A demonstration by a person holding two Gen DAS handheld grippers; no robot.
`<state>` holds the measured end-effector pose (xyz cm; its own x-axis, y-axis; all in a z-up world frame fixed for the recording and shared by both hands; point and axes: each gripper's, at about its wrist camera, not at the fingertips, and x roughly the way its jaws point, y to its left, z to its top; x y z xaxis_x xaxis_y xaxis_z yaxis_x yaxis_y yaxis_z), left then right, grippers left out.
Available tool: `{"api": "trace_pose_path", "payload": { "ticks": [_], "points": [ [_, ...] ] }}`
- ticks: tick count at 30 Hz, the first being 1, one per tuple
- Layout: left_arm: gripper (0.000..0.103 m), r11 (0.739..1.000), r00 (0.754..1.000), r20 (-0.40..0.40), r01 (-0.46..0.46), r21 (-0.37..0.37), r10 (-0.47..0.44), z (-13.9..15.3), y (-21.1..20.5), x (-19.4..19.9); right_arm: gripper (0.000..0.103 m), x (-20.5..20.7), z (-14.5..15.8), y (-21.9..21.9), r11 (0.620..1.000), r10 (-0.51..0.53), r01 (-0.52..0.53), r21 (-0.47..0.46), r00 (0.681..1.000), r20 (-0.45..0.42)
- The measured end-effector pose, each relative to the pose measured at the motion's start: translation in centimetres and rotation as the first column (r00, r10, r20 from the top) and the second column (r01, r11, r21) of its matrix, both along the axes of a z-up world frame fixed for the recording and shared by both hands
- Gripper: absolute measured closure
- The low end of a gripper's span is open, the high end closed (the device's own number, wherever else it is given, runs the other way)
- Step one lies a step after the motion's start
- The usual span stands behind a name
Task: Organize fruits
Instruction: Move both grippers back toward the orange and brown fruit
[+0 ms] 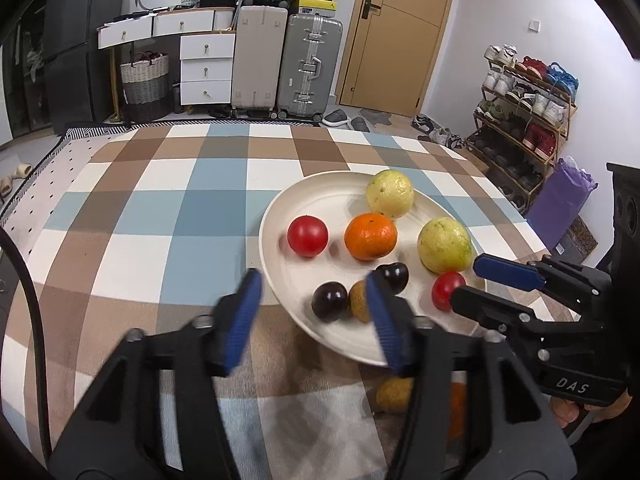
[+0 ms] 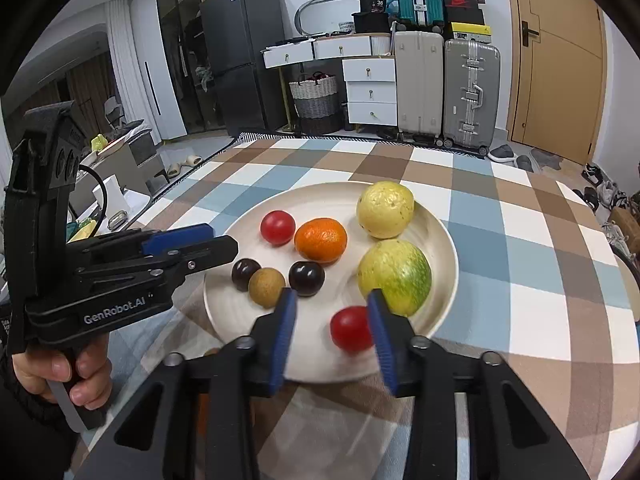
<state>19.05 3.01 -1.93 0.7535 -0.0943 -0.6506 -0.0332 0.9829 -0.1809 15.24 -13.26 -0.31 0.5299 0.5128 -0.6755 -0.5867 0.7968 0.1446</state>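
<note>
A tan wooden door (image 1: 396, 36) with a dark handle stands in the white wall (image 1: 496, 4); left of it two upright hard-shell suitcases, beige (image 1: 256, 56) and ribbed silver (image 1: 310, 64), stand beside a white drawer unit (image 1: 206, 68); a woven two-tone basket (image 1: 145, 80) sits under the desk. A slatted wooden shoe rack (image 1: 528, 120) lines the right wall; a tall black refrigerator (image 2: 236, 56) stands near pale curtains (image 2: 124, 68).

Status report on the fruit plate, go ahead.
Left gripper open, empty. Right gripper open around the near red tomato, no grip. Eight fruits on the white plate. Nothing blocking.
</note>
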Motion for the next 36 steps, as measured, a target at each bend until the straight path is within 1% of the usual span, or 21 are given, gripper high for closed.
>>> {"api": "trace_pose_path", "payload": {
  "ticks": [2, 4, 5, 6, 8, 10, 11, 12, 18, 21, 29, 36],
  "points": [
    [0.035, 1.0, 1.0, 0.008, -0.009, 0.002, 0.009, 0.4, 0.1, -0.8, 0.052, -0.6, 0.2, -0.3, 1.0, 0.002, -0.002, -0.003, 1.0, 0.011],
    [0.028, 1.0, 1.0, 0.015, -0.009, 0.002, 0.009, 0.8, 0.2, -1.7, 0.043, -0.9, 0.4, -0.6, 1.0, -0.002, 0.002, -0.006, 1.0, 0.011],
    [0.022, 1.0, 1.0, 0.024, -0.009, 0.004, 0.009, 1.0, 0.1, -2.2, 0.03, -1.1, 0.5, -0.8, 1.0, -0.004, 0.004, 0.002, 1.0, 0.003],
    [0.019, 1.0, 0.999, 0.032, -0.011, 0.009, 0.011, 1.3, 0.1, -2.8, 0.017, -1.2, 0.6, -1.0, 1.0, -0.005, 0.005, 0.01, 1.0, -0.003],
    [0.018, 0.999, 0.999, 0.037, -0.019, 0.027, 0.018, 1.6, 0.0, -3.7, 0.013, -1.6, 0.9, -1.5, 0.999, -0.007, 0.007, 0.042, 1.0, -0.014],
    [0.013, 0.999, 0.999, 0.035, -0.029, 0.04, 0.028, 1.8, 0.0, -4.7, 0.008, -2.1, 1.2, -1.6, 0.999, -0.005, 0.006, 0.046, 1.0, -0.02],
    [0.007, 0.999, 0.999, 0.034, -0.034, 0.043, 0.032, 1.9, 0.0, -5.2, 0.002, -2.4, 1.3, -1.7, 0.999, -0.008, 0.008, 0.041, 1.0, -0.017],
    [0.0, 0.998, 0.999, 0.033, -0.044, 0.046, 0.042, 1.9, -0.1, -5.8, 0.0, -2.8, 1.4, -1.8, 0.999, -0.011, 0.012, 0.036, 1.0, -0.01],
    [0.001, 0.997, 0.998, 0.024, -0.059, 0.041, 0.058, 1.7, 0.1, -8.3, 0.0, -4.2, 1.8, -1.9, 0.999, -0.001, 0.003, 0.048, 0.999, -0.035],
    [0.001, 0.997, 0.998, 0.015, -0.069, 0.043, 0.069, 1.5, 0.1, -9.3, 0.0, -4.9, 1.6, -1.8, 1.0, -0.002, 0.003, 0.026, 1.0, -0.03],
    [0.001, 0.995, 0.997, 0.008, -0.08, 0.066, 0.08, 1.0, -0.3, -11.0, 0.0, -6.1, -0.2, -1.1, 1.0, 0.009, -0.008, 0.004, 0.997, -0.078],
    [0.001, 0.994, 0.995, 0.002, -0.097, 0.059, 0.097, 0.2, -0.2, -11.5, 0.0, -6.5, -1.5, -0.2, 0.998, 0.036, -0.04, -0.038, 0.994, -0.106]
  ]
}}
